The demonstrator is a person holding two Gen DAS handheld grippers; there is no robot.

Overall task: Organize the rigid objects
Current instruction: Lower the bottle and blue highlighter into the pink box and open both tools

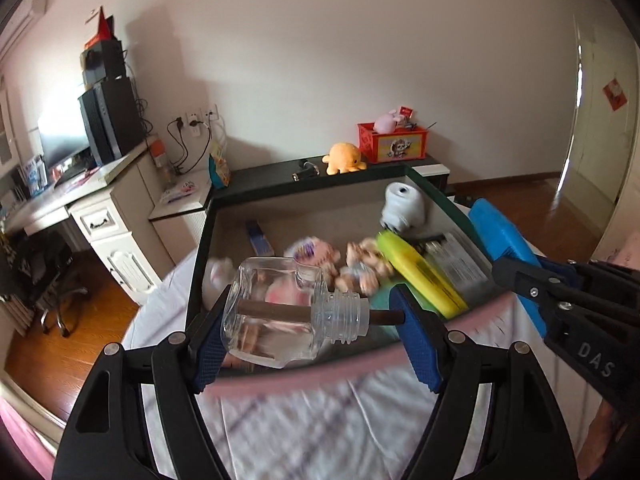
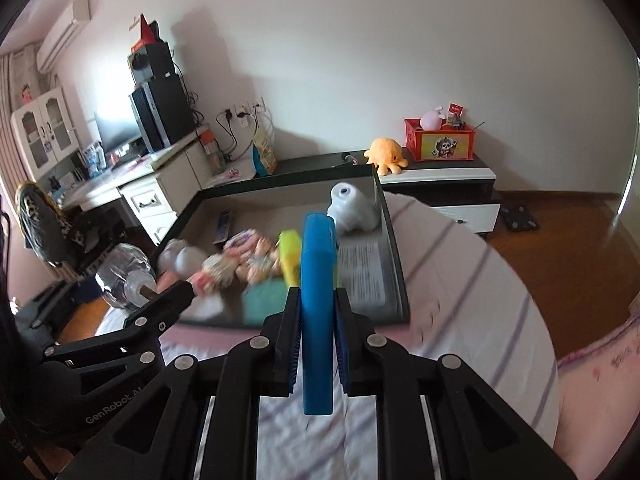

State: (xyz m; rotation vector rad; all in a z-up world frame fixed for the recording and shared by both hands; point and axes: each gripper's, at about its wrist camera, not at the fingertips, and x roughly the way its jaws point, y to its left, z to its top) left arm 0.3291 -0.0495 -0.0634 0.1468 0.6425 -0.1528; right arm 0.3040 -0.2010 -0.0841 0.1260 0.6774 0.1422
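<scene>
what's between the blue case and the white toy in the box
In the right wrist view, nothing sits between the blue case and the white toy; only the printed sheet on the box floor lies below that stretch.

Two grippers: the left gripper [image 1: 316, 320] and the right gripper [image 2: 316, 344]. One clear bottle [image 1: 276, 312], with one brown stick [image 1: 272, 309] through it. One blue case [image 2: 317, 300]. One dark tray [image 1: 198, 264] on the bed. In the tray: one white plush [image 1: 402, 204], one yellow case [image 1: 420, 276], one teal block [image 2: 266, 304], one printed packet [image 2: 362, 266], one dark slim box [image 1: 260, 238], and small pale toys (blurred, so the count cannot be told). On the far cabinet: one orange octopus [image 1: 344, 158] and one red crate [image 1: 394, 142], with one pink plush [image 1: 390, 122] in it. One computer tower [image 1: 112, 122] on the desk [image 1: 48, 200].
</scene>
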